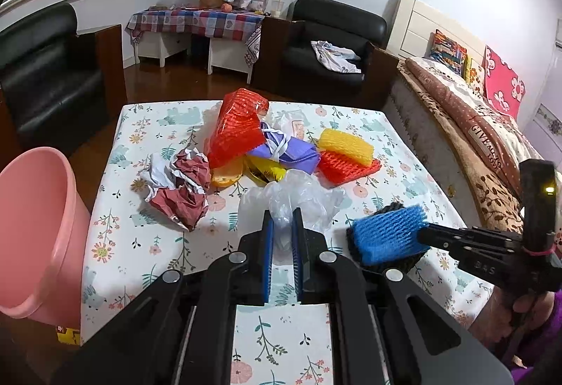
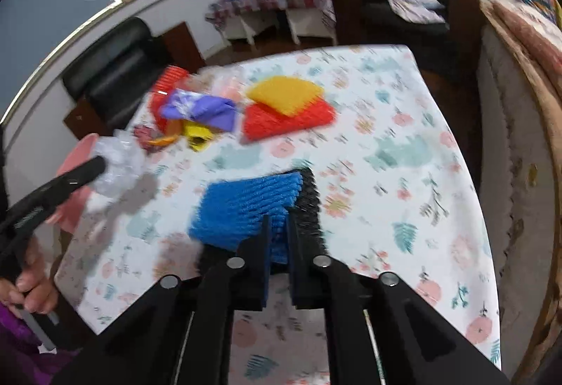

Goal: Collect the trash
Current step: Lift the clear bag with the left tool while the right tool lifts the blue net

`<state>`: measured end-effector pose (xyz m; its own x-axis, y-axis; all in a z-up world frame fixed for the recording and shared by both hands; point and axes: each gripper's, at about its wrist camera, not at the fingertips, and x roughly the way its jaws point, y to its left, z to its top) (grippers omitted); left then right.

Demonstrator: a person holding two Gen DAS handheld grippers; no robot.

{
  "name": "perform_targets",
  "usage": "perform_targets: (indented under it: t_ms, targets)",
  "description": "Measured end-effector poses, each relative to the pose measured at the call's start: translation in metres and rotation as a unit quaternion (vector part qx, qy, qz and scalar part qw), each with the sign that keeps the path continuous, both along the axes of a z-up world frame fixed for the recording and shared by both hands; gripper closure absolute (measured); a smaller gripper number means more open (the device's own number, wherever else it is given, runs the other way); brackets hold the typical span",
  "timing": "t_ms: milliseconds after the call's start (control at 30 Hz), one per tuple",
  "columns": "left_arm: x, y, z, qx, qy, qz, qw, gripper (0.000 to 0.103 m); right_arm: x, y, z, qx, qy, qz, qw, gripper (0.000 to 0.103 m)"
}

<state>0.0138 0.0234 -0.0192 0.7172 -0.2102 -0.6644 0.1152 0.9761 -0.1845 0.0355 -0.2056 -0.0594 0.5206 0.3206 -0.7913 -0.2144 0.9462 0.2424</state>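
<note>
Both my tongs hold trash.
My left tongs (image 1: 282, 227) pinch the clear bag (image 1: 291, 199); my right tongs (image 2: 279, 230) squeeze the blue net (image 2: 249, 206) over the counter (image 2: 386, 146).

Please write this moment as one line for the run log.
left hand-held gripper: shut on clear bag | right hand-held gripper: shut on blue net | bin: left of table

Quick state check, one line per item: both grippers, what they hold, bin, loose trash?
left gripper: shut on clear plastic bag
right gripper: shut on blue foam net
pink plastic bin: upright beside table, contents hidden
crumpled red-and-white paper: loose on table
yellow foam net: lying on red foam net
</note>
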Motion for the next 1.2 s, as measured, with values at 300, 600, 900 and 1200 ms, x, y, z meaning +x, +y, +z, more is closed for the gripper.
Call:
perform_targets:
  t_ms: [300, 600, 900, 1200]
  targets:
    - [0.0, 0.001, -0.002, -0.002, 0.008, 0.01, 0.9999, 0.094, 0.003, -0.006, -0.012, 0.01, 0.004, -0.005, 1.0, 0.043]
    - [-0.001, 0.002, -0.003, -0.002, 0.008, 0.015, 0.9999, 0.094, -0.006, 0.004, -0.007, 0.013, -0.018, 0.015, 1.0, 0.091]
    - [-0.009, 0.013, 0.005, -0.004, -0.008, 0.032, 0.9995, 0.094, -0.019, 0.021, 0.036, 0.024, -0.088, 0.037, 0.995, 0.094]
    - [-0.02, 0.046, 0.024, 0.001, -0.034, 0.085, 0.9958, 0.094, -0.009, 0.07, 0.085, 0.034, -0.149, 0.096, 0.984, 0.095]
